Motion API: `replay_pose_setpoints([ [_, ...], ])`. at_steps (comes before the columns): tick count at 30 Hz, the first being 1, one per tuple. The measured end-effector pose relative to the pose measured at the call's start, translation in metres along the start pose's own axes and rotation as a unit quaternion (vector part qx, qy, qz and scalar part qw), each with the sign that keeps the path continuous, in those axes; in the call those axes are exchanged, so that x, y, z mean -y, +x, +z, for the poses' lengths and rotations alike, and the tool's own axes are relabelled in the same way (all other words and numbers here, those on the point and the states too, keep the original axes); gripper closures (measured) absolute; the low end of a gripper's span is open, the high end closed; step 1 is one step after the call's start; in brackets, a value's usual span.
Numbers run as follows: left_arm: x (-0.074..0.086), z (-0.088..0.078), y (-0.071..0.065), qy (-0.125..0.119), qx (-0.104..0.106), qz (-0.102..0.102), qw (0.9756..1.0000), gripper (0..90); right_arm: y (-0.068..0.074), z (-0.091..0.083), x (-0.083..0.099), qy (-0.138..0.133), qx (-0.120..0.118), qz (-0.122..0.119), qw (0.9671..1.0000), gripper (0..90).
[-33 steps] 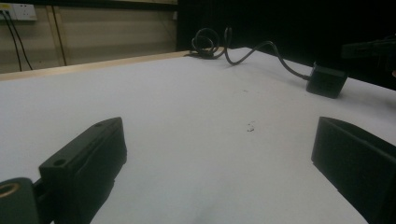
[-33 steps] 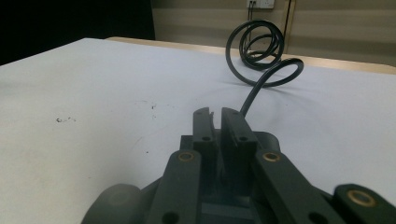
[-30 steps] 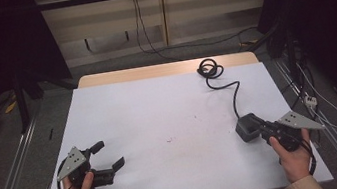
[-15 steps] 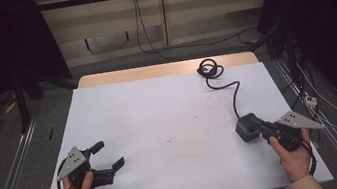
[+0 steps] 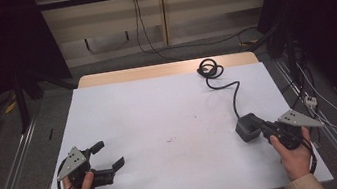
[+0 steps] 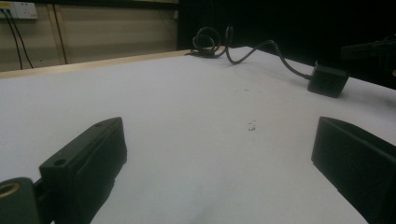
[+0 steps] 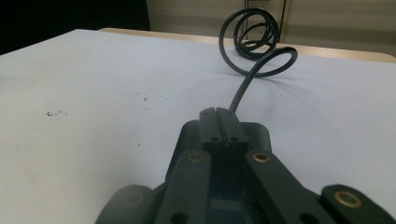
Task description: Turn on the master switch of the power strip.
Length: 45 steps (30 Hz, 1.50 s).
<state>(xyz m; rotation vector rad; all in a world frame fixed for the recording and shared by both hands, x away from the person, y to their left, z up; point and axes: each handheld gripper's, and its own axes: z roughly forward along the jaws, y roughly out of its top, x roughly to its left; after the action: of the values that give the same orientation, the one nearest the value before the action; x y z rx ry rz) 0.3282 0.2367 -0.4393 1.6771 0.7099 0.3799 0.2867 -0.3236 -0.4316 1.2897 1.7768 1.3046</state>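
Barely narrowing its jaws over the past second, the right tool (image 5: pixel 264 128) sits closed at the dark rectangular power adapter (image 5: pixel 247 127) near the white desk's (image 5: pixel 159 116) right edge; the left tool (image 5: pixel 107 156) gapes empty.

Power adapter (image 7: pixel 261 133) largely behind shut claw (image 7: pixel 223 126)

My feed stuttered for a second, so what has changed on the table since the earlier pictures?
Almost nothing. The right gripper has just finished closing; its fingers now meet with nothing between them, right by the black adapter box. Both hands kept their places. The left gripper stays open over the bare white table, and the coiled cable lies as before.
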Motion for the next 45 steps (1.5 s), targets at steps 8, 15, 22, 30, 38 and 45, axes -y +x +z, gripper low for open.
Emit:
replay_pose_setpoints([
  [8,0.0001,0.0003,-0.0002,0.001,0.002,-0.001,1.0000,2.8,0.0002,0.0000,-0.0008,0.010,0.006,-0.003,0.9999,90.0],
  [15,0.0000,0.0002,-0.0003,0.000,0.000,-0.001,1.0000,2.8,-0.0010,0.0003,0.0001,0.013,0.010,-0.001,0.9999,90.0],
  [22,0.0001,0.0002,-0.0003,0.001,0.001,-0.002,1.0000,2.8,-0.0005,0.0010,0.0010,0.016,0.011,-0.006,0.9998,90.0],
  [30,-0.0001,0.0000,-0.0003,0.000,0.000,-0.001,1.0000,2.8,-0.0002,0.0012,0.0017,0.016,0.012,-0.009,0.9997,90.0],
  [38,0.0000,0.0000,-0.0001,0.001,0.000,-0.001,1.0000,2.7,-0.0006,0.0017,0.0029,0.018,0.014,-0.014,0.9996,90.0],
  [45,-0.0002,-0.0005,0.0003,-0.001,0.002,-0.001,1.0000,2.7,0.0003,0.0019,0.0035,0.018,0.017,-0.017,0.9995,90.0],
])
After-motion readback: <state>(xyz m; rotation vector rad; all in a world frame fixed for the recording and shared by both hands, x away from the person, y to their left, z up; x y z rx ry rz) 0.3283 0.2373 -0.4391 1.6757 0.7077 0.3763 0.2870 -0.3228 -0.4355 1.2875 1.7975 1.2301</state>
